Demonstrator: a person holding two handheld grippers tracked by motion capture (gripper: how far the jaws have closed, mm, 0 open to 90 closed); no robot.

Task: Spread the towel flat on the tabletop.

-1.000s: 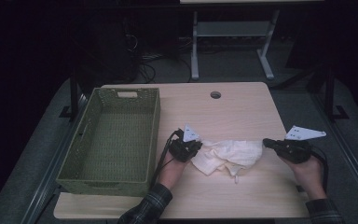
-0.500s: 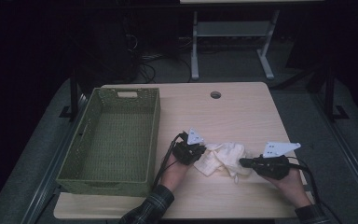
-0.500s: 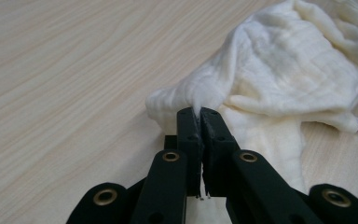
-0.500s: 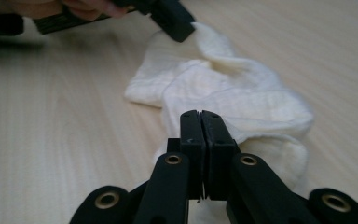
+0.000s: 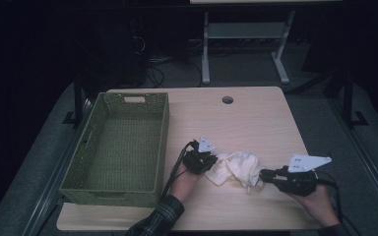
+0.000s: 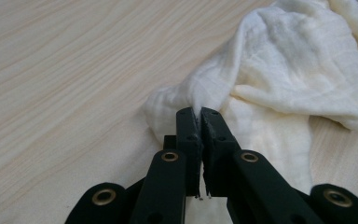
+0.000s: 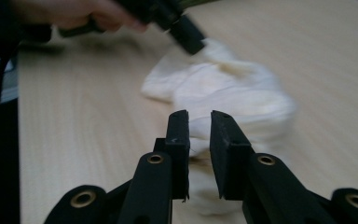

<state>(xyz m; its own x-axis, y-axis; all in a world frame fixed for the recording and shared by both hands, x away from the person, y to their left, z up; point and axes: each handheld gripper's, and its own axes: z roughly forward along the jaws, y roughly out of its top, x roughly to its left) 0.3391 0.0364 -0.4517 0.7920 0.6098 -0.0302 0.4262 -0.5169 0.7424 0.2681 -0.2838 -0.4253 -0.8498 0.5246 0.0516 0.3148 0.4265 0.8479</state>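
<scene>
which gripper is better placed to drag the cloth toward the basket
Left, probably. The left gripper is shut on the white cloth and is nearer the green basket; the right gripper has just opened.

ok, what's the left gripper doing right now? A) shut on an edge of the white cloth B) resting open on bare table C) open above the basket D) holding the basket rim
A: in the left gripper view the left gripper has its jaws pinched together on a fold of the white cloth, well away from the green basket.
</scene>
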